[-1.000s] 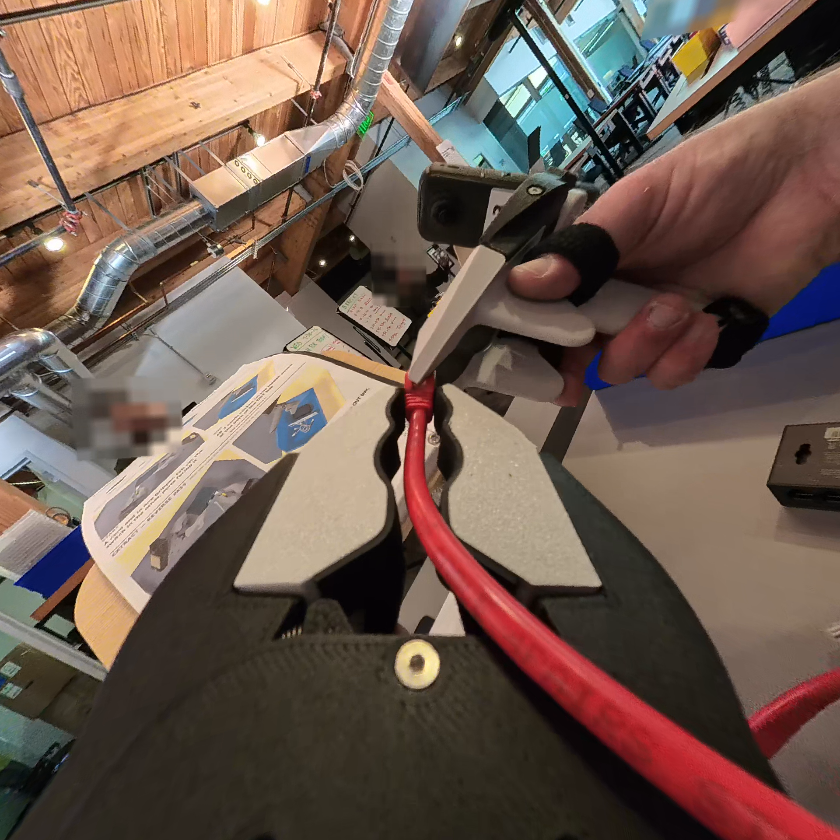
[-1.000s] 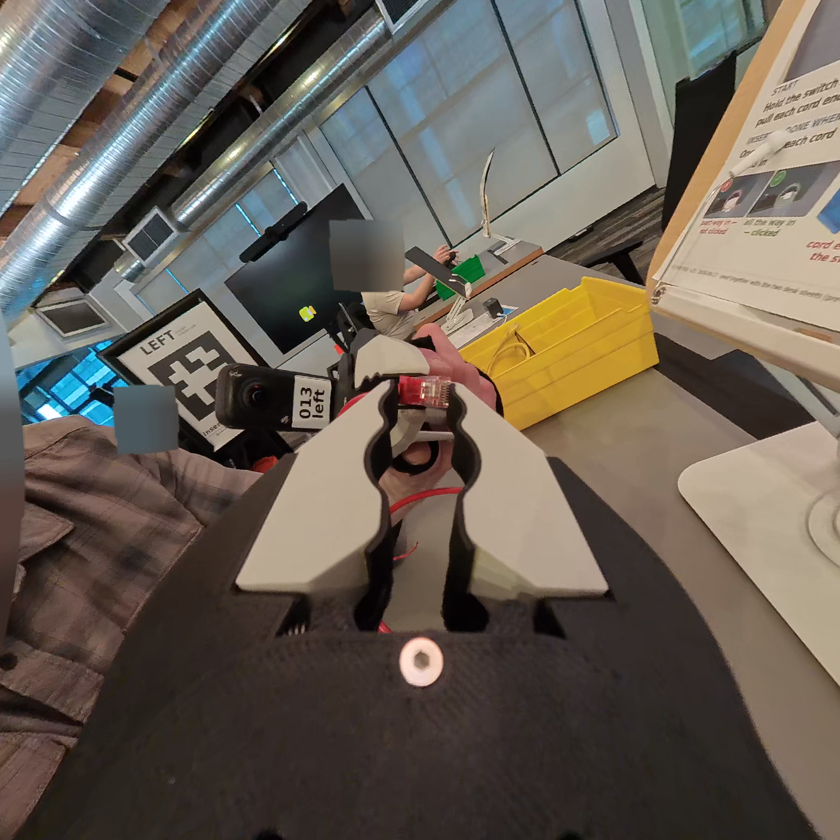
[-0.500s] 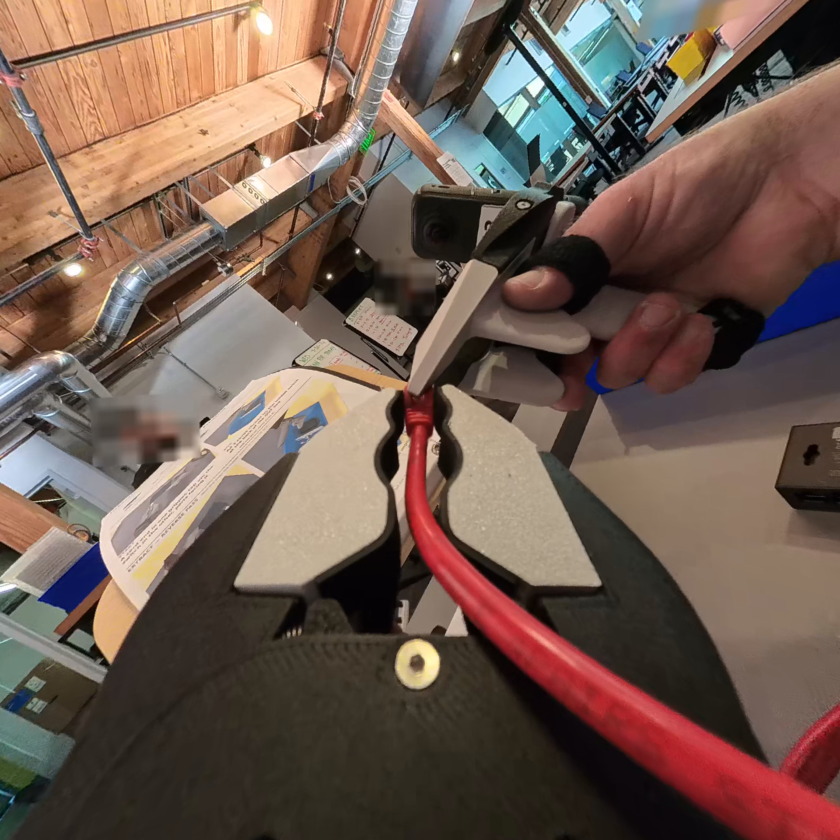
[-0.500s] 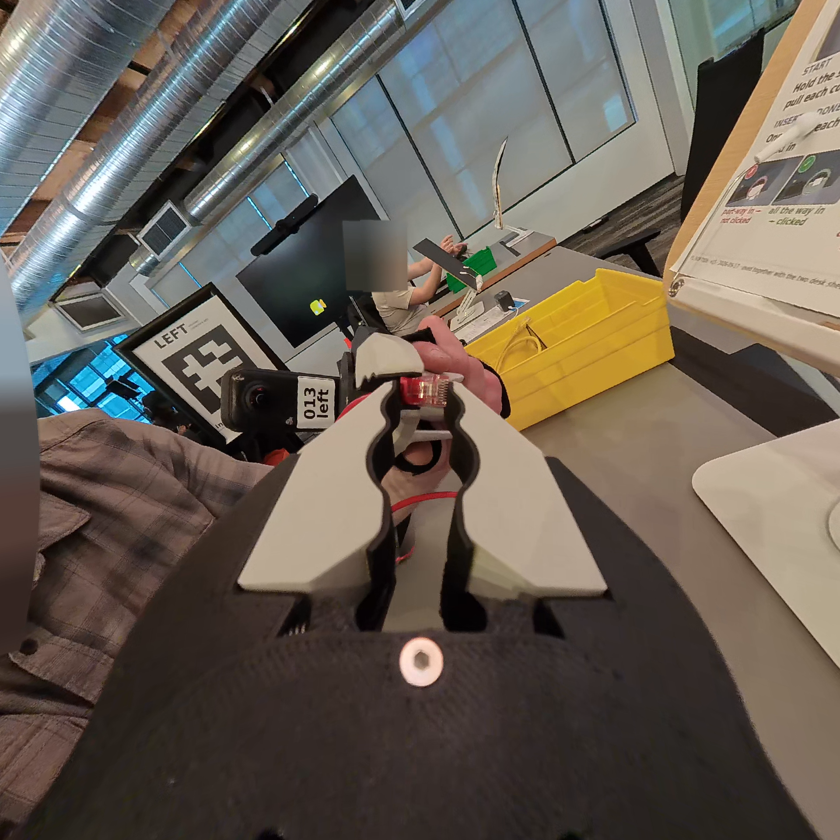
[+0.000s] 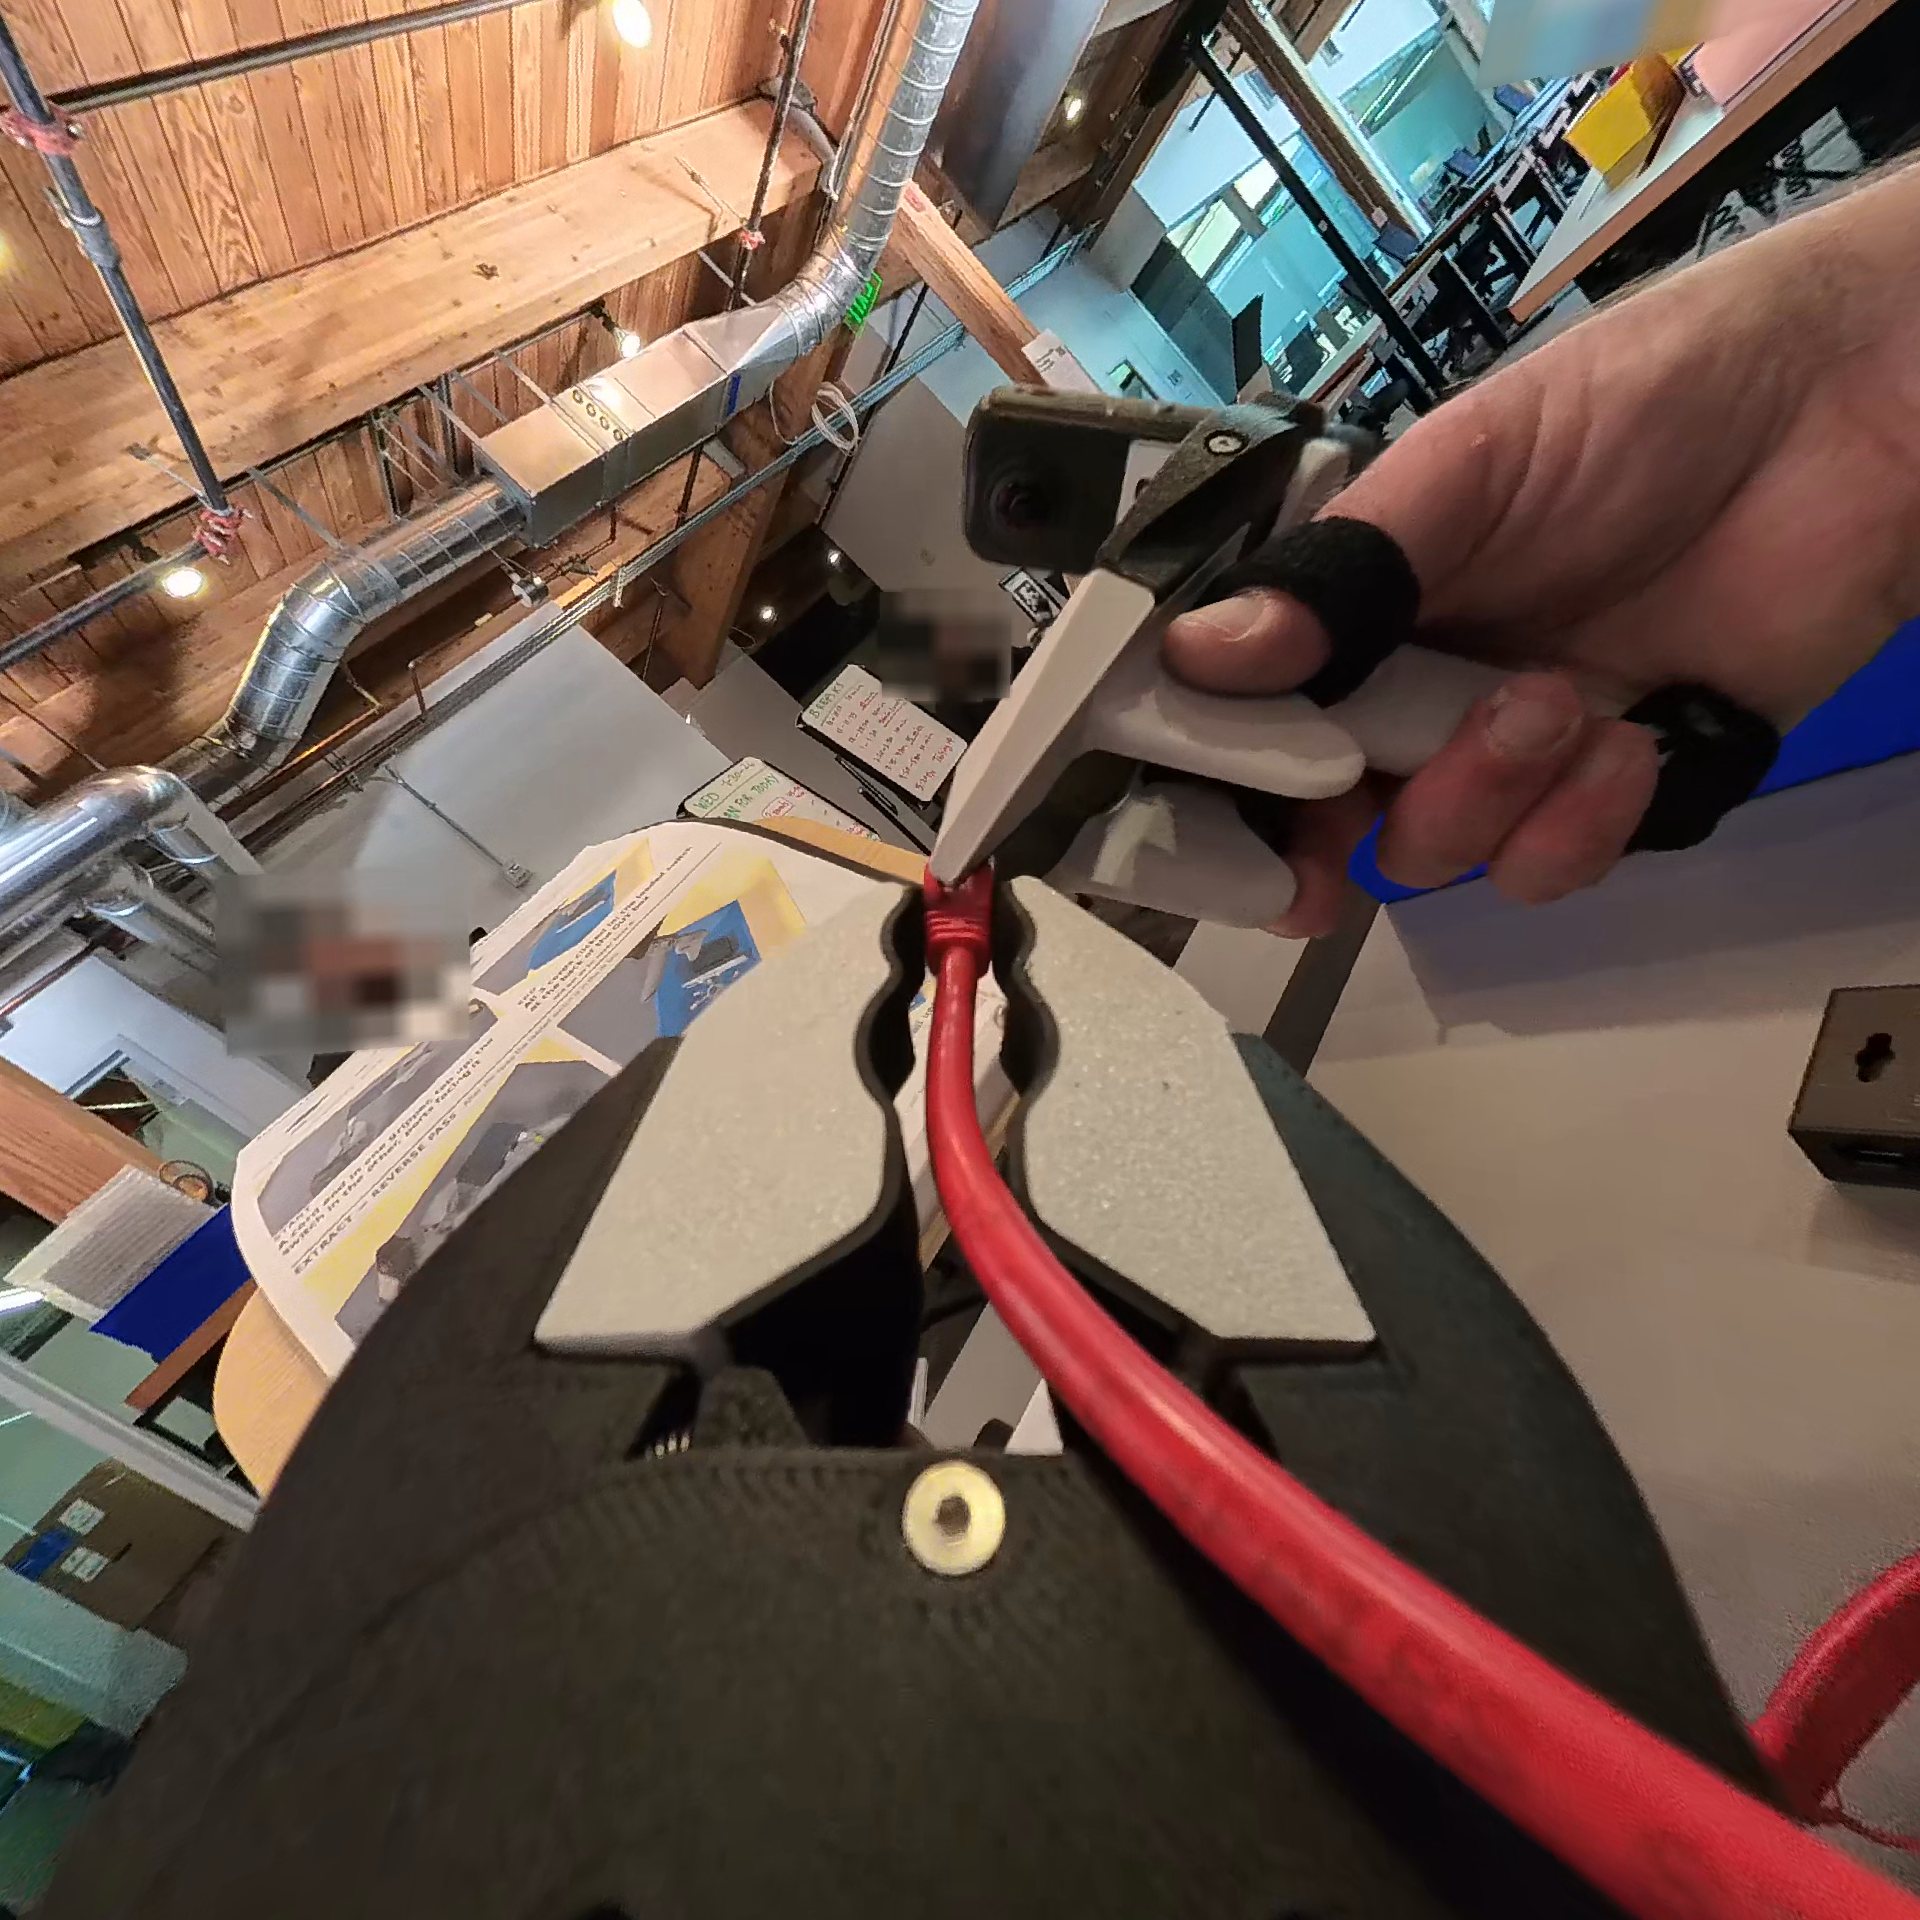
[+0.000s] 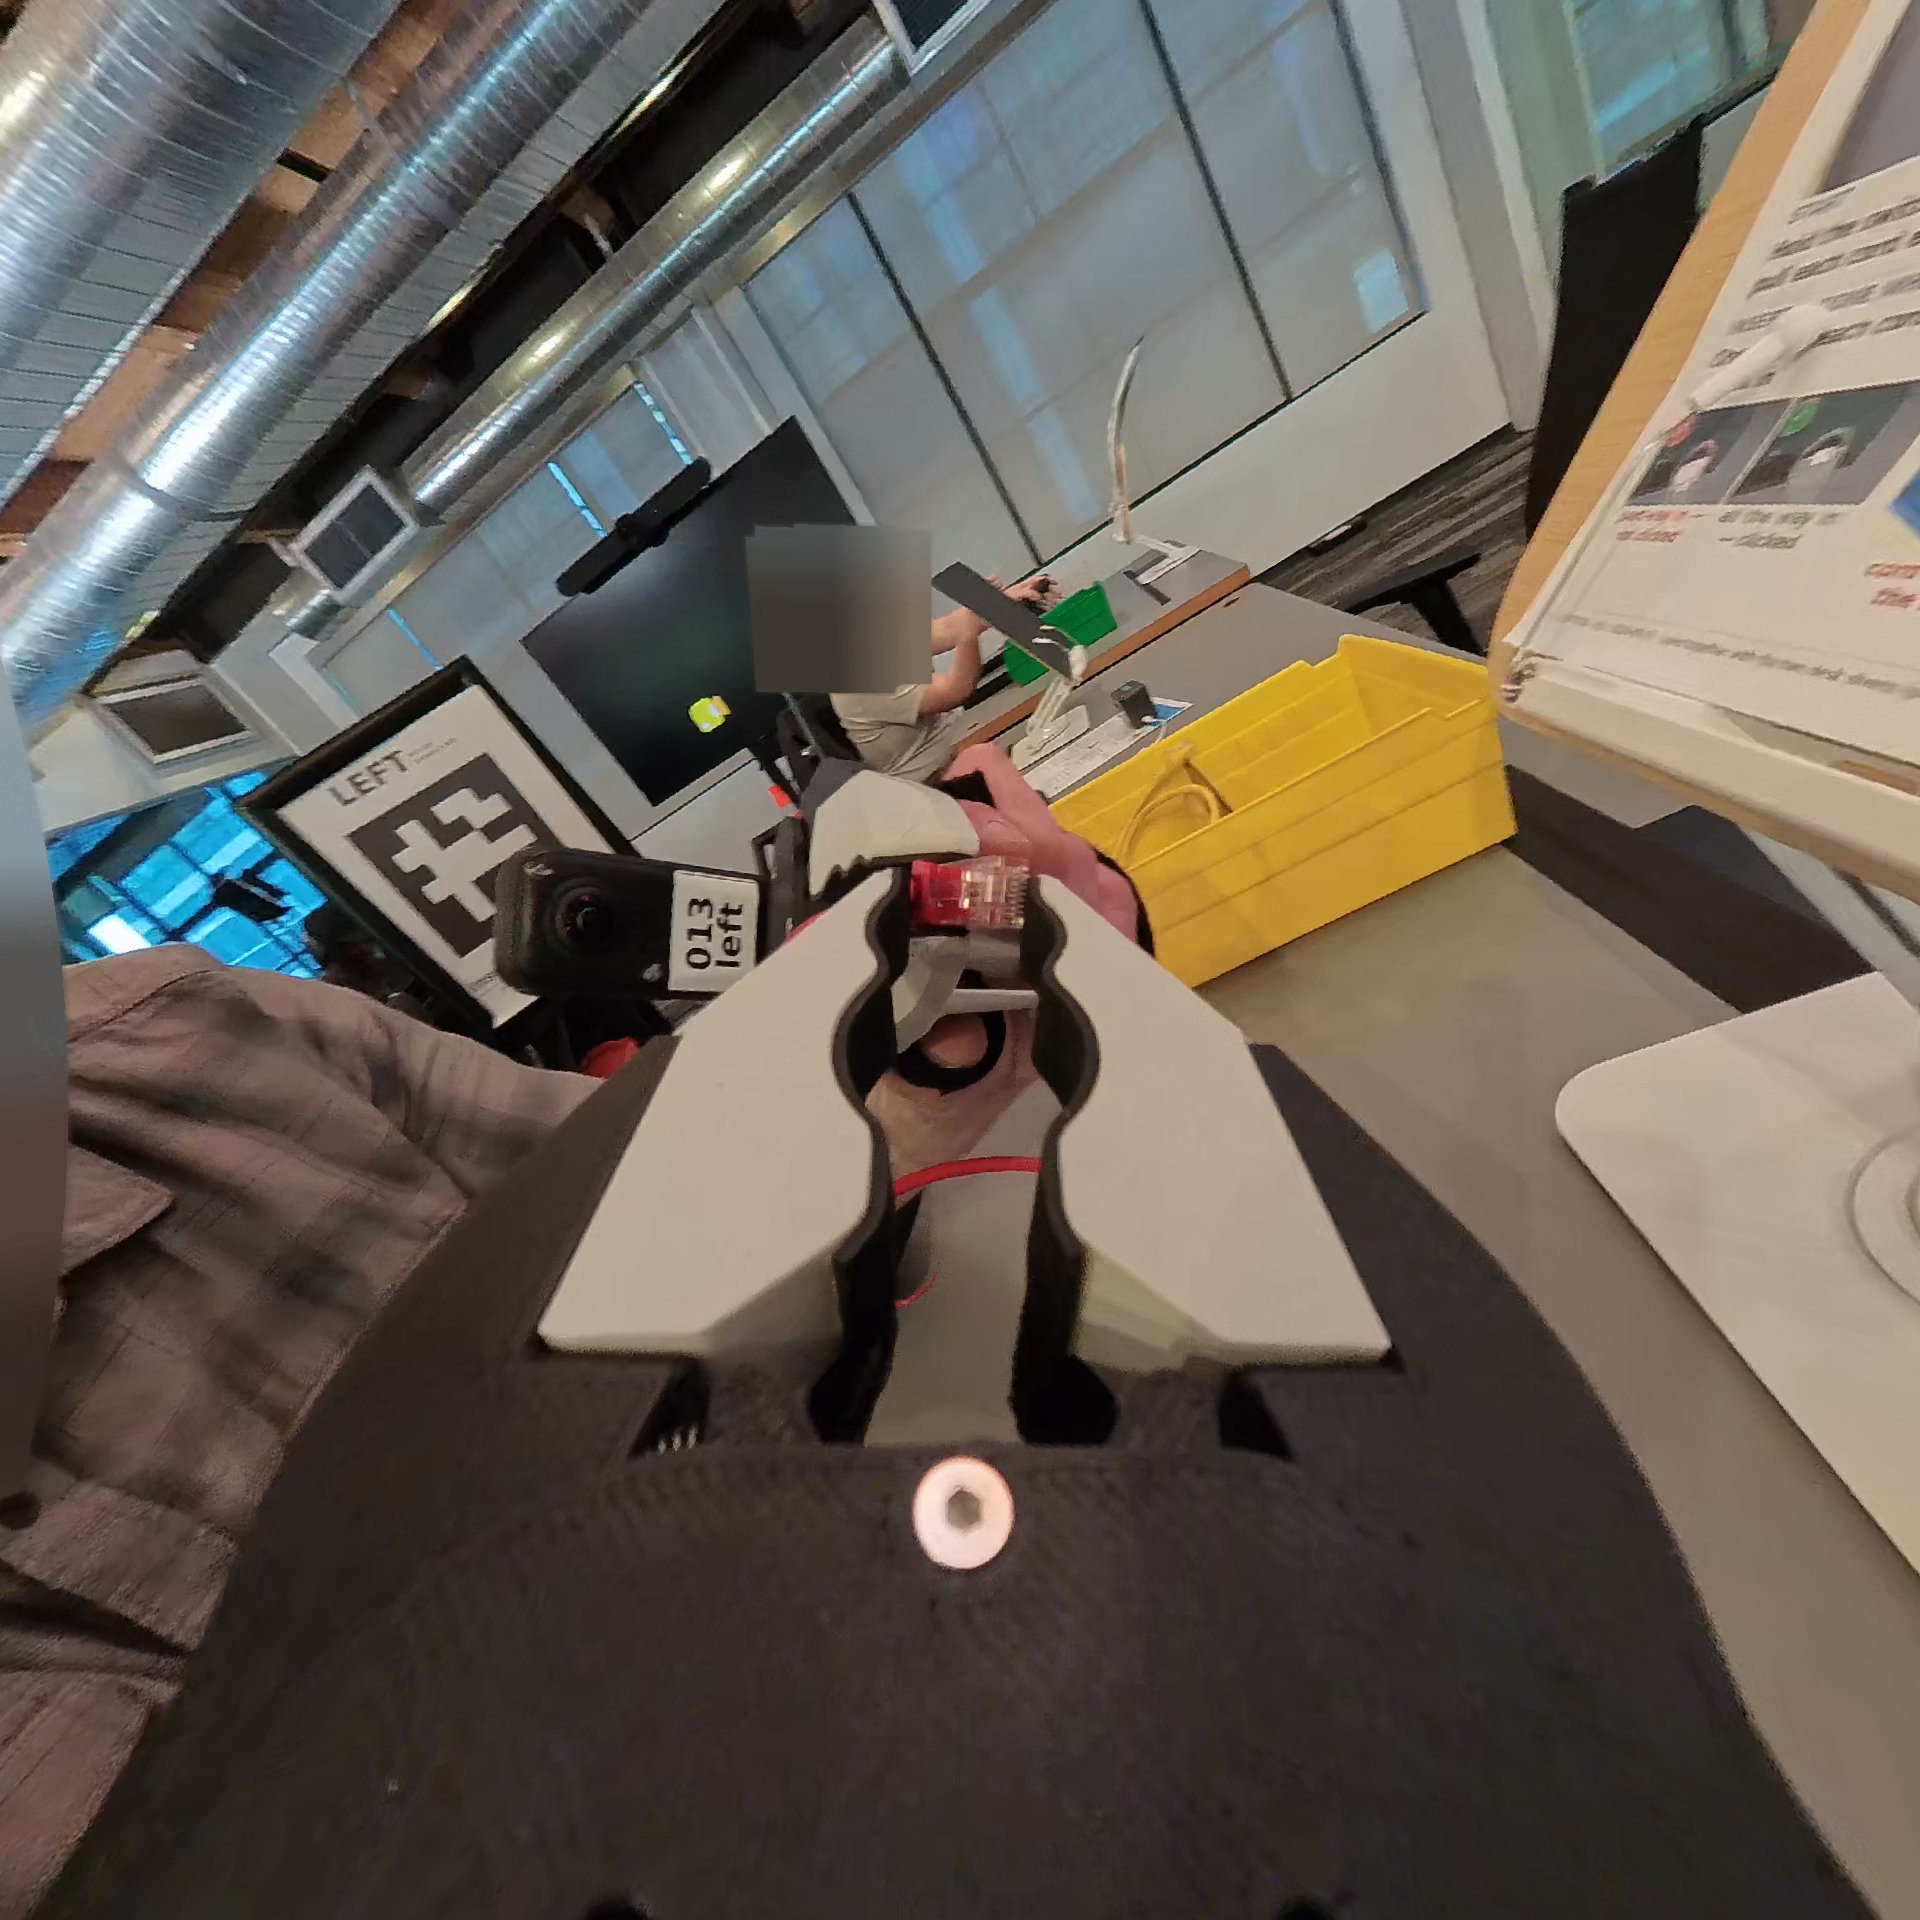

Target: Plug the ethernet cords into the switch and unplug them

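A red ethernet cord [image 5: 997, 1195] runs up between the fingers of my left gripper [image 5: 958, 914], which is shut on it just behind the plug. In the right wrist view the plug [image 6: 971, 894], red boot and clear tip, sits crosswise between the tips of my right gripper [image 6: 966, 904], which is shut on it. The two grippers meet tip to tip, held above the table. The right gripper's fingers [image 5: 1018, 717] and the left gripper's fingers [image 6: 883, 831] each show in the other view. The black switch [image 5: 1860, 1091] lies on the grey table at the right, apart from both.
A yellow bin [image 6: 1299, 790] with a cord in it stands beyond the grippers. An instruction board [image 6: 1766, 468] on a white base [image 6: 1714, 1195] stands at the right. A loop of the red cord [image 5: 1849, 1683] lies on the table [image 5: 1558, 1299]. A person sits at a far desk. Both grippers' tips are close together, under 4 cm apart. From either gripper's tips it is about 25 centimetres to the black switch [image 5: 1860, 1091].
Both grippers have kept their hold and shifted only slightly together. The views have tilted a little. The cord has not visibly slid in either grip.
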`<state>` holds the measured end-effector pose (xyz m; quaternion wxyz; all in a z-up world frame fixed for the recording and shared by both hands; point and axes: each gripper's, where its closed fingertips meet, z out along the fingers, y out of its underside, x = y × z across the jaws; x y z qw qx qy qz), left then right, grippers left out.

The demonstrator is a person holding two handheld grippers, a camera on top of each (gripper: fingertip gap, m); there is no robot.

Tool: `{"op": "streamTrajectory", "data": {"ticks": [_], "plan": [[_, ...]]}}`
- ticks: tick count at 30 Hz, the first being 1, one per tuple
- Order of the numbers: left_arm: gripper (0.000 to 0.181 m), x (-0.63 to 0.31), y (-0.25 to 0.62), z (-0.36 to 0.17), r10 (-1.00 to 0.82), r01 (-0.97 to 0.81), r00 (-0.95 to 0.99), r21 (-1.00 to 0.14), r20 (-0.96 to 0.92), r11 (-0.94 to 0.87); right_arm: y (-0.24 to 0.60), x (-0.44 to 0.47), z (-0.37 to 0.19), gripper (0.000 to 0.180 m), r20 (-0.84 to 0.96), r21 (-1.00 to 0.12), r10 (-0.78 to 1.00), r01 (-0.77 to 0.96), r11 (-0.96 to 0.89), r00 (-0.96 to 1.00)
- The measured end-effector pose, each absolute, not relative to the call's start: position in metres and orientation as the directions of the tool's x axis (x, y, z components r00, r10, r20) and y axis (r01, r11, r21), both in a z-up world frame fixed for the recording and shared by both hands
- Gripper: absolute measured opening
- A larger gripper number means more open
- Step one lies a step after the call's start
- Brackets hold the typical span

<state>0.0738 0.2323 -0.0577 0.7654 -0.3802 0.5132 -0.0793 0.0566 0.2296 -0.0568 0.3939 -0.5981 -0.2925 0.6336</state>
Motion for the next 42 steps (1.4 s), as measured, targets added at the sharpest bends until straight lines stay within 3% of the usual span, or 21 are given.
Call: {"op": "streamTrajectory", "data": {"ticks": [3,11,23,28,37,42], "plan": [[0.012,0.068,0.237,-0.055,-0.555,-0.233,0.483,-0.711,-0.677,0.664,0.236,0.059,-0.055,0.043,-0.522,-0.845,0.850,-0.172,-0.506,0.070],[0.013,0.036,0.255,-0.035,-0.671,-0.055,0.566,-0.834,-0.479,0.549,0.249,0.072,-0.053,0.045,-0.422,-0.906,0.874,-0.148,-0.396,0.240],[0.013,0.029,0.274,-0.044,-0.429,-0.304,0.640,-0.723,-0.637,0.620,0.258,0.093,-0.038,0.048,-0.104,-0.982,0.815,0.072,-0.176,0.570],[0.012,0.024,0.298,-0.062,-0.422,-0.369,0.698,-0.795,-0.579,0.481,0.249,0.096,-0.055,0.046,0.048,-0.949,0.770,0.268,-0.163,0.637],[0.012,0.032,0.302,-0.080,-0.528,-0.311,0.684,-0.855,-0.504,0.415,0.212,0.124,-0.090,0.040,0.136,-0.908,0.721,0.376,-0.183,0.679],[0.012,0.037,0.297,-0.078,-0.565,-0.283,0.663,-0.863,-0.491,0.418,0.181,0.152,-0.133,0.058,0.211,-0.828,0.742,0.520,-0.211,0.636]]}}
